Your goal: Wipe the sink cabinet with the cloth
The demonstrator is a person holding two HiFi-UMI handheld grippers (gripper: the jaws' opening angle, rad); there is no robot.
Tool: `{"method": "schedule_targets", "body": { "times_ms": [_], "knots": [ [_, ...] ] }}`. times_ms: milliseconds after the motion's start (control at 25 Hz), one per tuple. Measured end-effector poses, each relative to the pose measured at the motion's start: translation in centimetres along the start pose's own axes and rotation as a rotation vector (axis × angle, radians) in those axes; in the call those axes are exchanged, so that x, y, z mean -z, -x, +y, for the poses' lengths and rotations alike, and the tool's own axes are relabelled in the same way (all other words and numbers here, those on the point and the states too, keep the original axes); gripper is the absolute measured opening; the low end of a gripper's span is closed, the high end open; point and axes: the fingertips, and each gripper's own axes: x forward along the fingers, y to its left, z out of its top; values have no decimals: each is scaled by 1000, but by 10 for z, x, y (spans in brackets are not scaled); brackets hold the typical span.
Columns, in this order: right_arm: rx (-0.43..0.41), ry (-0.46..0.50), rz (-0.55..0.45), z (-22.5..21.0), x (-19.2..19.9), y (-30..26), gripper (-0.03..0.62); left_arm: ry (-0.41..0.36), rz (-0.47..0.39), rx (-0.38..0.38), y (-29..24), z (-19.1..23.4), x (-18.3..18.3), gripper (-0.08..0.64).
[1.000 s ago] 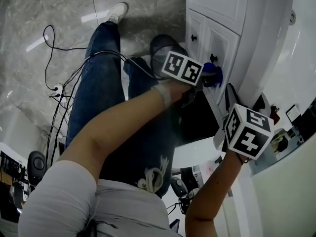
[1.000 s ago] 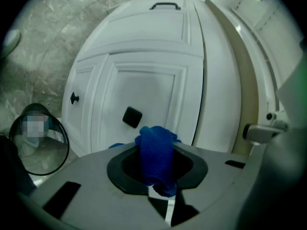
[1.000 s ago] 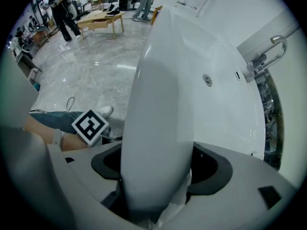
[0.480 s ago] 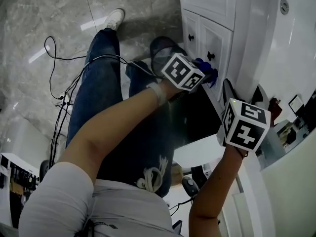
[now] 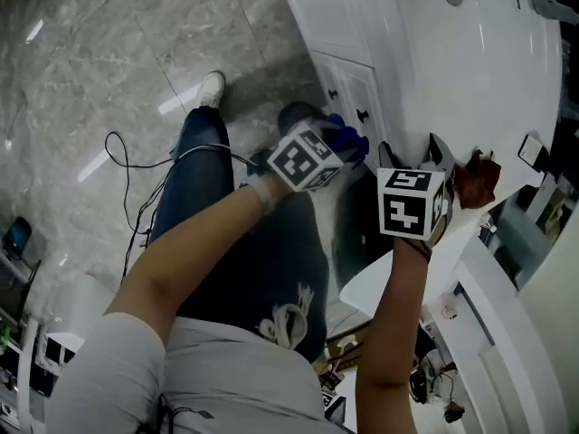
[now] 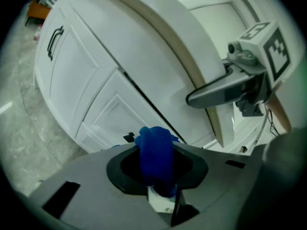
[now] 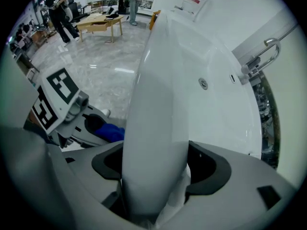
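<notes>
The blue cloth [image 5: 351, 139] is bunched between the jaws of my left gripper [image 5: 339, 152], which is shut on it right at the white sink cabinet [image 5: 348, 75] near its door knobs. In the left gripper view the cloth [image 6: 156, 150] sticks out toward the panelled cabinet doors [image 6: 96, 80]. My right gripper [image 5: 412, 152] sits higher, its jaws closed over the white sink rim [image 7: 153, 104], which fills the gap in the right gripper view. From there the left gripper [image 7: 91, 128] and the cloth [image 7: 109, 131] show low at the left.
The basin [image 5: 470, 52] has a drain and a chrome faucet [image 7: 261, 59]. A black door handle [image 6: 55, 42] is on the far cabinet door. Cables [image 5: 136, 179] trail over the marble floor beside the person's jeans and white shoe [image 5: 211, 87]. A dark red object [image 5: 475, 181] lies by the rim.
The head view has swung up over the basin. Both grippers have risen along the cabinet, and the right one now sits on the sink rim. The cloth stays in the left gripper.
</notes>
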Motion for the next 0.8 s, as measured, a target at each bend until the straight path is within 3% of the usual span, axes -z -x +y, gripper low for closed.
{"method": "schedule_targets", "body": {
  "times_ms": [280, 480, 640, 800],
  "knots": [
    [38, -134, -184, -9, -16, 46, 324, -217, 87, -32, 46, -25, -31, 92],
    [-5, -382, -382, -20, -30, 88, 324, -362, 124, -25, 70, -51, -64, 92],
    [-99, -568, -521, -27, -31, 115, 322, -418, 121, -16, 92, -77, -88, 92],
    [-96, -608, -622, -36, -26, 150, 321, -470, 121, -29, 112, -104, -107, 92]
  ]
}}
